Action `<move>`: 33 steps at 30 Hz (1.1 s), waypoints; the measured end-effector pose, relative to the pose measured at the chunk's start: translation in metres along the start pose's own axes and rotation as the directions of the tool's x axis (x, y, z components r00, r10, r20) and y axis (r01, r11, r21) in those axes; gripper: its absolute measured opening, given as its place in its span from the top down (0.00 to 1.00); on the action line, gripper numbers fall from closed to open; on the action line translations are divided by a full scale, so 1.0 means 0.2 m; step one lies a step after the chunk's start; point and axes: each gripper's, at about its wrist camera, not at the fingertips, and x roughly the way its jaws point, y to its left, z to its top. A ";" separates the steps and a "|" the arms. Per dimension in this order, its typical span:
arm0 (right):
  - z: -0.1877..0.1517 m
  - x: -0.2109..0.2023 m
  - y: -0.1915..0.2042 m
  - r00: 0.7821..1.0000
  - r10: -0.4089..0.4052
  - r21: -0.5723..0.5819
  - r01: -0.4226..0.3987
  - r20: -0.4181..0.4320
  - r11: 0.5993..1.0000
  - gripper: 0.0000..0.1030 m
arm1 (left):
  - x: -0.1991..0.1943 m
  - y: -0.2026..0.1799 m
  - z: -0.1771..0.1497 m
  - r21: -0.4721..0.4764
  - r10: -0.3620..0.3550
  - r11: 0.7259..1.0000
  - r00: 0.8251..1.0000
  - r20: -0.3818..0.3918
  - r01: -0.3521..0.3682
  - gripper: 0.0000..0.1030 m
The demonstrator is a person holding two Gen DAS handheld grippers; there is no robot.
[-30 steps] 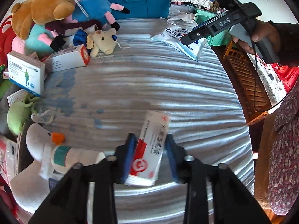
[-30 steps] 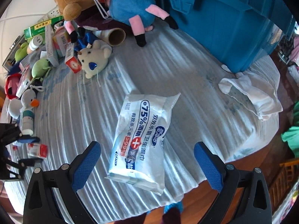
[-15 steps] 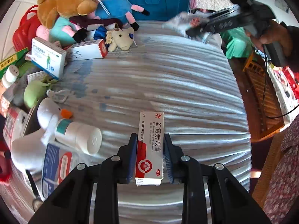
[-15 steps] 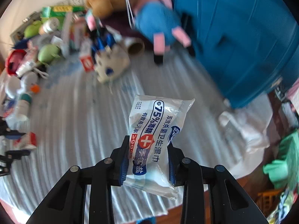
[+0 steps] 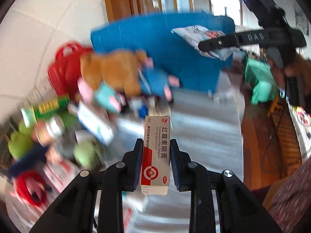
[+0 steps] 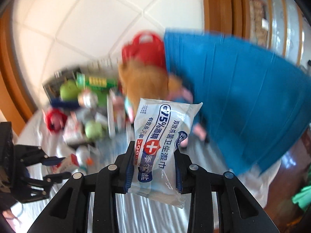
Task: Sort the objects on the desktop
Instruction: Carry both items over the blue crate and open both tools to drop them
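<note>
Gripping red-white ointment box (image 5: 155,151) upright, left jaws clenched; right jaws clamp blue-white wipes pack (image 6: 163,141).

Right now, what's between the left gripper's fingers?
In the left wrist view, the left gripper is shut on an eye ointment box, standing upright between the pads.

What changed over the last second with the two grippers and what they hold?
The right gripper, open around the wet wipes pack a second ago, shut on it and lifted it off the striped cloth. The left gripper raised its ointment box, tilting up toward the blue bin. The left grip stayed shut; the toy pile stayed put.
</note>
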 end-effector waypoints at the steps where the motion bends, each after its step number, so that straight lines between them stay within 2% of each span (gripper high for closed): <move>1: 0.04 -0.03 0.00 1.000 -0.001 -0.003 0.001 0.025 1.000 0.68 | -0.01 0.00 0.09 0.008 0.021 1.000 0.999 0.027 -0.021 0.74; 4: 0.23 -0.20 -0.10 0.990 -0.011 -0.003 0.012 0.140 1.000 0.68 | 0.00 -0.01 0.37 0.004 0.061 0.998 0.993 0.102 -0.062 0.74; 8: 0.41 -0.34 -0.30 0.971 -0.053 0.014 0.051 0.232 0.999 0.68 | 0.06 -0.08 0.82 -0.010 0.094 0.996 0.973 0.209 -0.094 0.74; 13: 0.58 -0.40 -0.58 0.953 -0.103 0.009 0.105 0.285 0.994 0.68 | 0.21 -0.25 1.33 -0.004 0.098 0.995 0.945 0.313 -0.102 0.74; 16: 0.67 -0.39 -0.76 0.954 -0.107 0.019 0.106 0.278 0.994 0.68 | 0.37 -0.36 1.59 0.021 0.095 0.994 0.942 0.321 -0.108 0.74; 20: 0.74 -0.31 -1.01 0.958 -0.116 0.043 0.109 0.261 0.993 0.67 | 0.58 -0.46 1.82 0.032 0.118 0.991 0.947 0.300 -0.133 0.74; 22: 0.75 -0.29 -1.12 0.961 -0.121 0.065 0.108 0.249 0.992 0.64 | 0.67 -0.48 1.92 0.028 0.127 0.990 0.954 0.271 -0.140 0.73; 24: 0.77 -0.25 -1.26 0.963 -0.126 0.106 0.104 0.237 0.989 0.56 | 0.76 -0.49 2.00 0.010 0.181 0.982 0.951 0.250 -0.190 0.66; 25: 0.78 -0.25 -1.30 0.963 -0.132 0.113 0.108 0.236 0.988 0.43 | 0.80 -0.49 2.03 -0.002 0.214 0.975 0.947 0.241 -0.220 0.61; 26: 0.79 -0.24 -1.35 0.960 -0.151 0.123 0.124 0.238 0.985 0.34 | 0.83 -0.49 2.06 -0.016 0.243 0.969 0.941 0.235 -0.246 0.53; 27: 0.80 -0.23 -1.38 0.958 -0.160 0.129 0.131 0.239 0.983 0.31 | 0.86 -0.49 2.09 -0.039 0.268 0.963 0.935 0.232 -0.266 0.49; 33: 0.80 -0.27 -1.50 0.952 -0.142 0.158 0.101 0.273 0.982 0.30 | 0.88 -0.43 2.13 -0.152 0.329 0.941 0.923 0.199 -0.302 0.48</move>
